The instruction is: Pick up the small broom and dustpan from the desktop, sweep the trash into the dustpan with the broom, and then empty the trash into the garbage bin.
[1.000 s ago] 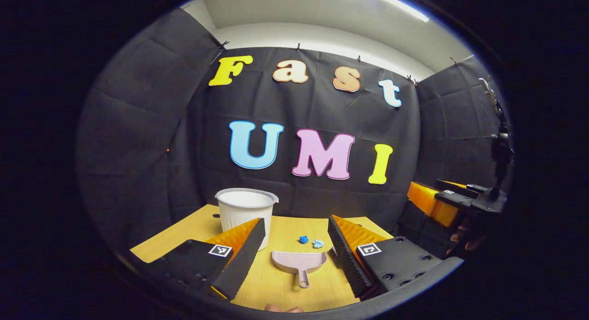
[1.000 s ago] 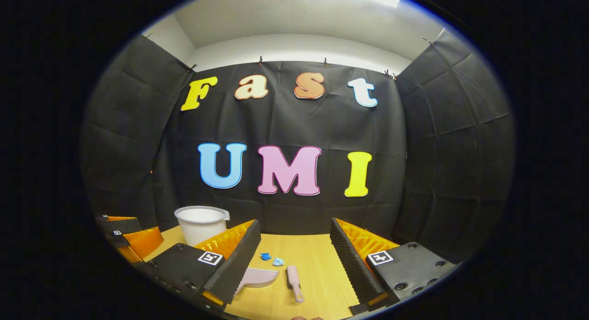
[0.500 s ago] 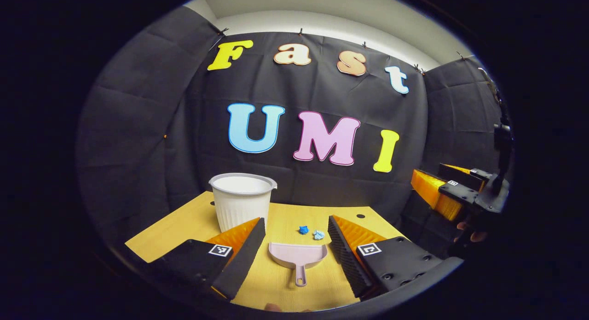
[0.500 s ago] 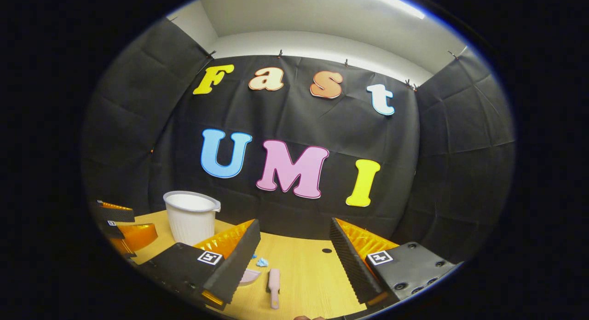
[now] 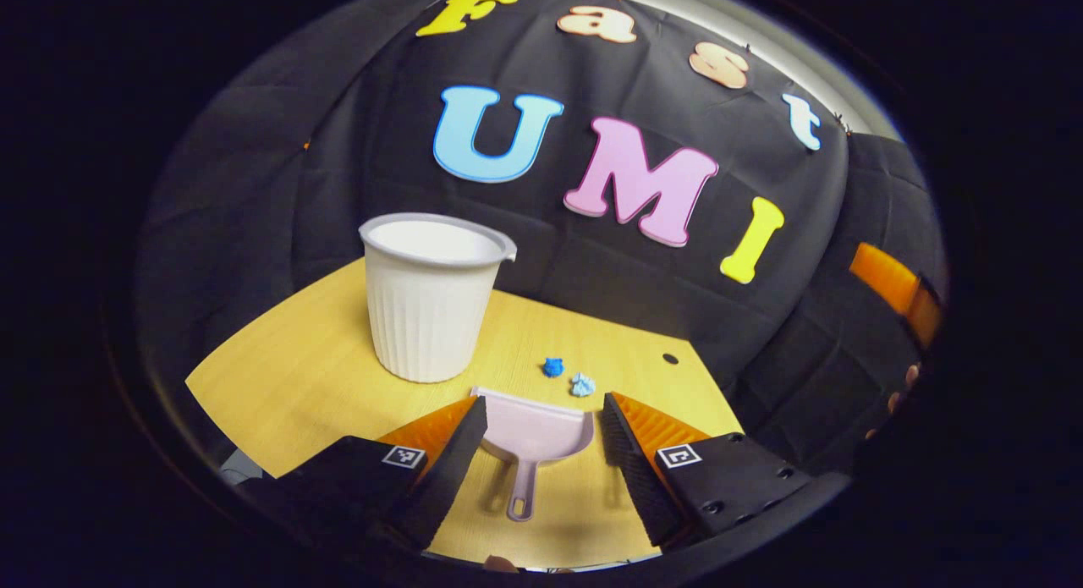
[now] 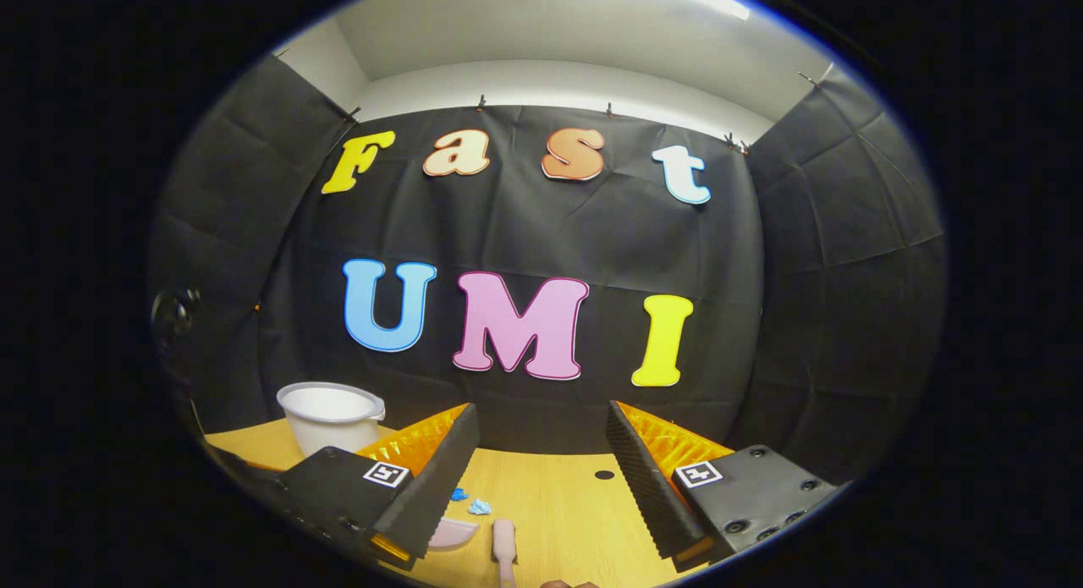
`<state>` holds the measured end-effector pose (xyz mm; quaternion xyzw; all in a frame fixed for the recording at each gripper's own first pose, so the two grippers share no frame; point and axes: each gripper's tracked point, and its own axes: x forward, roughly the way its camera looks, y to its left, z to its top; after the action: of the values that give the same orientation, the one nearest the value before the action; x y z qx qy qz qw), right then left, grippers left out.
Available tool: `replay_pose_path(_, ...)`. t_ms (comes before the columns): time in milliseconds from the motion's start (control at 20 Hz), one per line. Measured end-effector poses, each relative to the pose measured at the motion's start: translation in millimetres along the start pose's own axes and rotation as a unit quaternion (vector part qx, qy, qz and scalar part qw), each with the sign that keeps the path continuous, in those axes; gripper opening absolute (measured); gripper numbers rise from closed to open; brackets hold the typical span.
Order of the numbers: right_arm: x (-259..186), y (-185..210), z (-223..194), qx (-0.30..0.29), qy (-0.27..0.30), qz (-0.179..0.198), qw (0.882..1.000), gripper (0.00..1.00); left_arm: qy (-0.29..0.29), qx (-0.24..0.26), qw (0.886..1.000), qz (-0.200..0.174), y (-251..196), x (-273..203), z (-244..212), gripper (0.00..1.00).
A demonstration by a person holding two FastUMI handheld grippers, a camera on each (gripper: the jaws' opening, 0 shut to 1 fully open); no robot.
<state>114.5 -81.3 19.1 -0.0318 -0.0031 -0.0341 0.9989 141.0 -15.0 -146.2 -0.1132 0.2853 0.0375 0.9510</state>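
Note:
In the left gripper view a pale pink dustpan (image 5: 535,436) lies on the wooden desktop (image 5: 321,368), handle toward me. My left gripper (image 5: 539,427) hangs open just above it, a finger on either side of the pan. Two small blue scraps of trash (image 5: 567,376) lie just beyond the pan. The white ribbed garbage bin (image 5: 427,304) stands upright at the left. In the right gripper view my right gripper (image 6: 537,453) is open above the desktop (image 6: 550,520). The pink broom (image 6: 504,550) lies below it, beside the dustpan's edge (image 6: 453,533) and the blue trash (image 6: 470,501). The bin (image 6: 328,414) stands far left.
The desktop has a small round hole (image 5: 670,359) near its back right, also seen as the hole (image 6: 604,475) in the right gripper view. The other gripper (image 5: 897,288) and a hand (image 5: 901,385) show at the far right of the left gripper view. Black cloth walls close the booth behind the desk.
My left gripper has dropped and moved forward over the dustpan, so bin and pan look larger. The right gripper has shifted a little, and the broom now sits lower in its view.

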Motion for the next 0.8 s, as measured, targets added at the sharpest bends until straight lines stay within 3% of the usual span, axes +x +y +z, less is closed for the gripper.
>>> replay_pose_path(150,14.8,-15.6,-20.3,0.011,0.019,-0.018,1.0,0.98,0.109,0.001,0.994,0.012,13.5,37.8,-45.3,0.84)
replay_pose_path(350,23.3,-44.4,-62.8,0.011,0.061,-0.045,0.997,0.98,0.207,0.028,0.977,0.03,19.5,82.7,-85.1,0.84)
replay_pose_path(550,18.5,-57.3,-111.6,0.026,0.119,-0.053,0.991,0.98,0.295,0.071,0.951,0.056,24.8,112.4,-111.1,0.84)
replay_pose_path(800,-3.7,-49.8,-150.8,-0.01,0.193,-0.014,0.981,0.98,0.381,0.076,0.918,0.082,25.3,138.1,-118.0,0.84)
